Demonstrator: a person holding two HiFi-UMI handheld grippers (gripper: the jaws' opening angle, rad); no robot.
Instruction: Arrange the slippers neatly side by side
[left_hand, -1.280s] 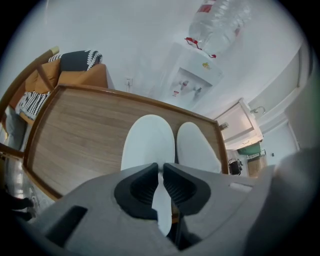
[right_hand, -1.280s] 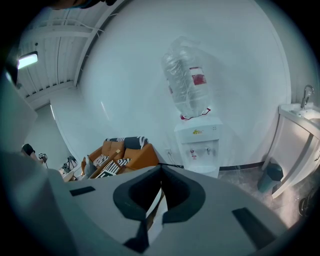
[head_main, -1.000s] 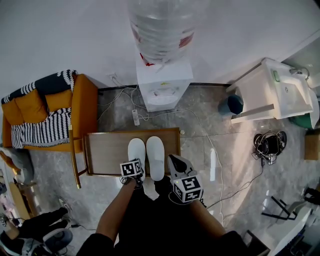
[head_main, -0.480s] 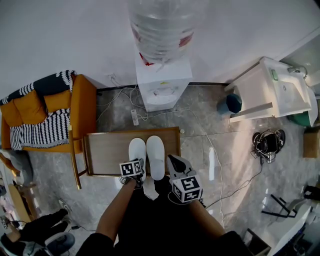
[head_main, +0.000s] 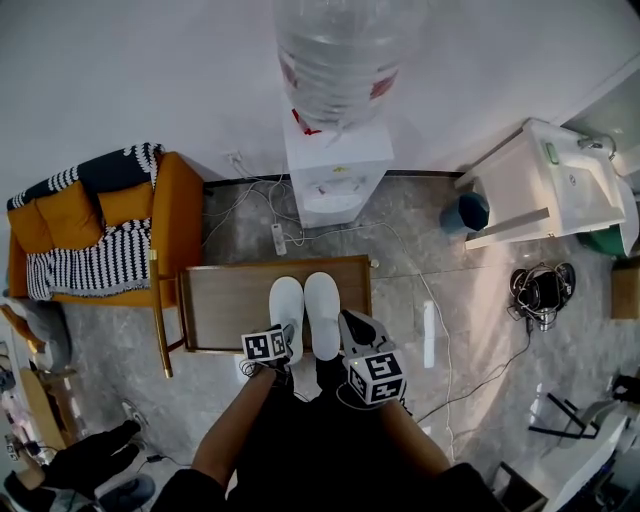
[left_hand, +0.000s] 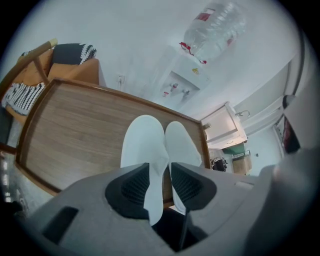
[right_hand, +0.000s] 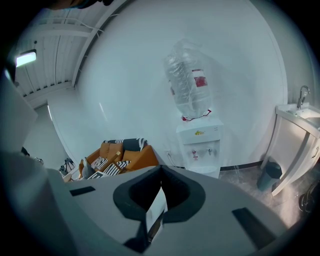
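Two white slippers lie side by side, toes away from me, on a low wooden table (head_main: 225, 305): the left slipper (head_main: 286, 308) (left_hand: 144, 142) and the right slipper (head_main: 322, 312) (left_hand: 182, 145). My left gripper (head_main: 281, 340) (left_hand: 161, 182) sits at the left slipper's heel. Its jaws are opening, with the heel's edge loose between the pads, which do not press on it. My right gripper (head_main: 347, 320) (right_hand: 159, 200) hovers just right of the right slipper's heel, shut, pointing up at the room. A thin white sliver shows at its seam.
A water dispenser (head_main: 338, 170) stands beyond the table against the wall, with cables and a power strip (head_main: 279, 238) on the floor between. An orange chair (head_main: 100, 235) with striped cushions is at the left. A white sink cabinet (head_main: 560, 190) and a blue bin (head_main: 468, 210) are at the right.
The left gripper has drawn back a little from the left slipper toward the table's near edge. Both slippers stay side by side. The right gripper has barely moved.
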